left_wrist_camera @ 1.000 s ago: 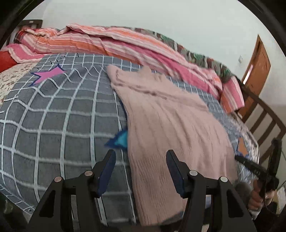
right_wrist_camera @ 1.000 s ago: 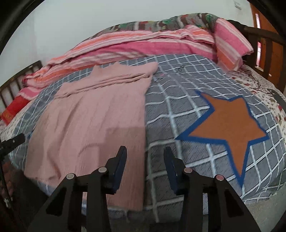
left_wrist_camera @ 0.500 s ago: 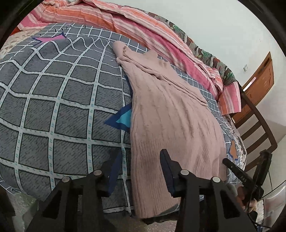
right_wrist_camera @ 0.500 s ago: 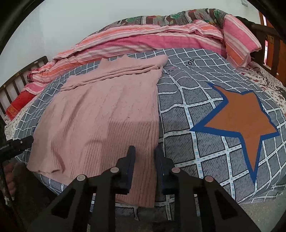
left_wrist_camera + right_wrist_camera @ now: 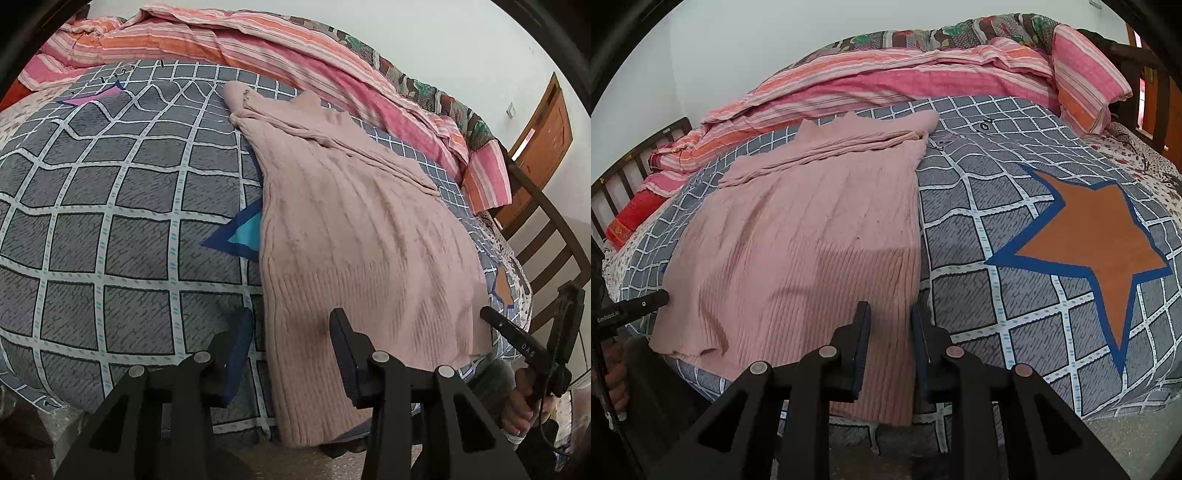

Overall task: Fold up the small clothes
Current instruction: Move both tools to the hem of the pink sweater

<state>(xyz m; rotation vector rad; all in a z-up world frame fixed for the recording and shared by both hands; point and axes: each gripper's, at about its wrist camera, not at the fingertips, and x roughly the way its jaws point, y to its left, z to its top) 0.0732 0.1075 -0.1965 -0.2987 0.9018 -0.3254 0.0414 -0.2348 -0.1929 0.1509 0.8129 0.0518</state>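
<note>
A pale pink knitted sweater (image 5: 354, 240) lies spread flat on a grey checked bedspread (image 5: 110, 229), its hem hanging over the near bed edge; its sleeves are folded across the far end. It also shows in the right wrist view (image 5: 805, 251). My left gripper (image 5: 291, 321) is open, its jaws straddling the sweater's near left hem corner, just above it. My right gripper (image 5: 888, 314) is open with a narrow gap, over the sweater's near right hem corner. Neither holds cloth. The right gripper also appears in the left wrist view (image 5: 517, 343).
A striped pink and orange duvet (image 5: 905, 77) is piled along the far side of the bed. An orange star patch (image 5: 1089, 236) lies right of the sweater. A wooden footboard (image 5: 546, 229) and a door (image 5: 543, 136) stand to the right.
Both grippers have come lower and nearer the sweater's hem. The right jaws have narrowed from wide open. The left jaws stay wide apart.
</note>
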